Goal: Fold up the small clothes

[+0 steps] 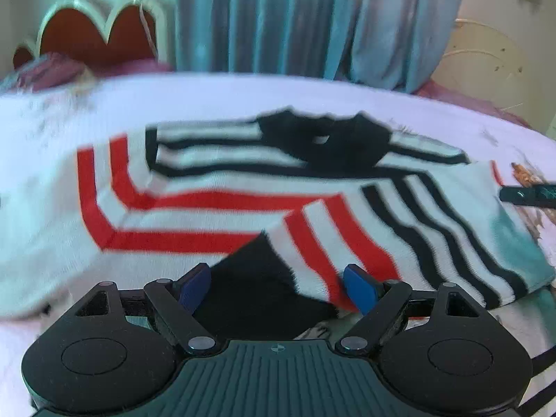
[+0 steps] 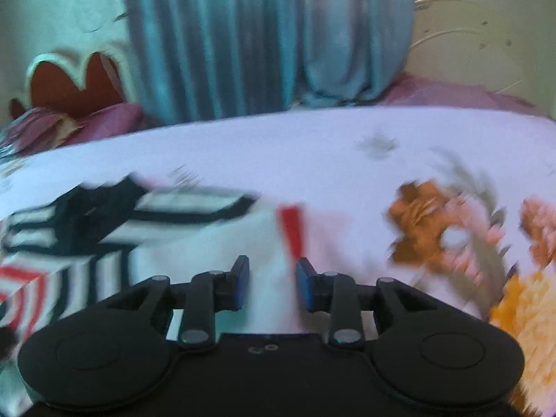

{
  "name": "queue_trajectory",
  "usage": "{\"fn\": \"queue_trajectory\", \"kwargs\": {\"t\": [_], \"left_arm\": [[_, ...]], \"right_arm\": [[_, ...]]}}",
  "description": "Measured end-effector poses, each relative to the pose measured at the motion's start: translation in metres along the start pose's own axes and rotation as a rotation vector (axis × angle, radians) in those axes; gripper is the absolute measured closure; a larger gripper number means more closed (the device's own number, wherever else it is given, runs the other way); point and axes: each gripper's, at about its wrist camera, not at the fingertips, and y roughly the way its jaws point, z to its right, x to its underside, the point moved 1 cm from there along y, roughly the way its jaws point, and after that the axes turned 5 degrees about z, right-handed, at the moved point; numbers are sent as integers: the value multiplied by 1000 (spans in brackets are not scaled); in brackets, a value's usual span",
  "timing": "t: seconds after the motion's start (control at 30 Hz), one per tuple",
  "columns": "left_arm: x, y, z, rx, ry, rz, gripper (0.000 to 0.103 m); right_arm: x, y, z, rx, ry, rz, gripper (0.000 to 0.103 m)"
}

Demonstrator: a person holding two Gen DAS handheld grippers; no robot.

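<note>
A white knit sweater (image 1: 215, 208) with red and black stripes lies flat on the bed, its black collar (image 1: 323, 146) at the far side. One striped sleeve is folded across the body, and its black cuff (image 1: 253, 278) sits between the wide-apart blue pads of my open left gripper (image 1: 278, 286). The same sweater (image 2: 87, 229) fills the left of the blurred right wrist view. My right gripper (image 2: 273, 286) is narrowed on its white edge beside a red stripe (image 2: 292, 229), and fabric fills the gap. One of its fingers (image 1: 528, 196) shows at the sweater's right edge.
The bed has a white sheet (image 1: 208, 93) printed with orange flowers (image 2: 427, 229). Blue curtains (image 1: 295, 17) hang behind the far edge. A red and white headboard (image 1: 97, 34) and purple pillows (image 1: 52, 73) are at the far left.
</note>
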Motion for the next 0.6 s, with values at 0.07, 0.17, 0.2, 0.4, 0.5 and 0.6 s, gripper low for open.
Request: {"fn": "queue_trajectory", "kwargs": {"t": [0.07,0.17,0.2,0.4,0.5,0.6], "left_arm": [[0,1,-2,5,1,-1,18],[-4,-6,-4,11,-22,-15,18],[-5,-11,-7,15,-38,-11,18],[-2,-46,-37,16,-80,13,18],[3,-63,-65,3,-108,20,18],[12,-80,-103,-26,-161,29,18]], "right_arm": [[11,-7,-12,8,-56,9,68],[23,-6,-19,45,-116,-28,60],[21,-11,-19,51,-97,-28,60],[20,-51,-50,-34,-67,17,57],[27,-60,-79,-89,-57,1,56],[34,-66,-112,-146,-50,-14,56]]}}
